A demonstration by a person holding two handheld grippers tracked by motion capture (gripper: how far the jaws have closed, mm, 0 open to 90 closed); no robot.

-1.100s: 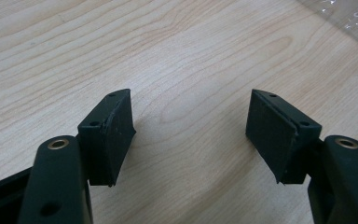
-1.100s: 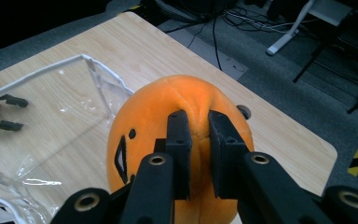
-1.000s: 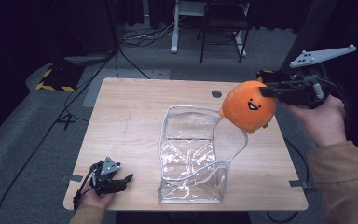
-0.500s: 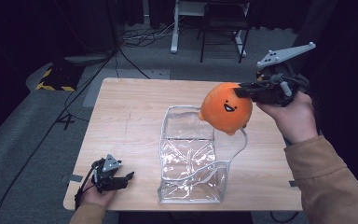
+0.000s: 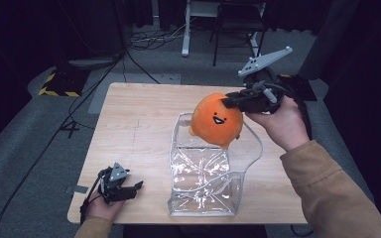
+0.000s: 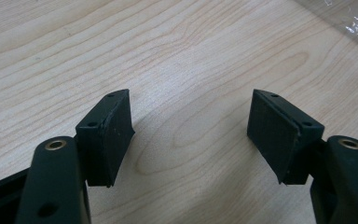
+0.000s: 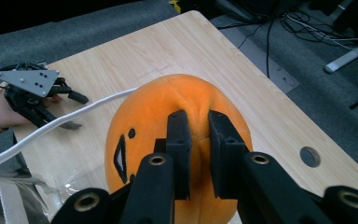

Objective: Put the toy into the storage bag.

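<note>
An orange plush toy with a smiling face (image 5: 217, 120) hangs in the air over the far end of a clear plastic bag (image 5: 203, 173) that stands open on the wooden table (image 5: 134, 129). My right gripper (image 5: 228, 101) is shut on the plush toy, its pads pinching a fold of the fabric (image 7: 196, 135). A white handle of the bag (image 7: 56, 123) curves below the toy. At the table's near left corner my left gripper (image 5: 131, 188) rests low over the wood, open, with nothing between its pads (image 6: 191, 135).
A round cable hole (image 7: 310, 156) is set in the tabletop near the far right edge. Beyond the table stand a chair and a white stand (image 5: 186, 29), with cables (image 5: 144, 39) on the grey floor.
My right gripper has carried the plush toy leftward and slightly down, from beyond the table's right side to above the bag's far end. The left gripper has stayed put.
</note>
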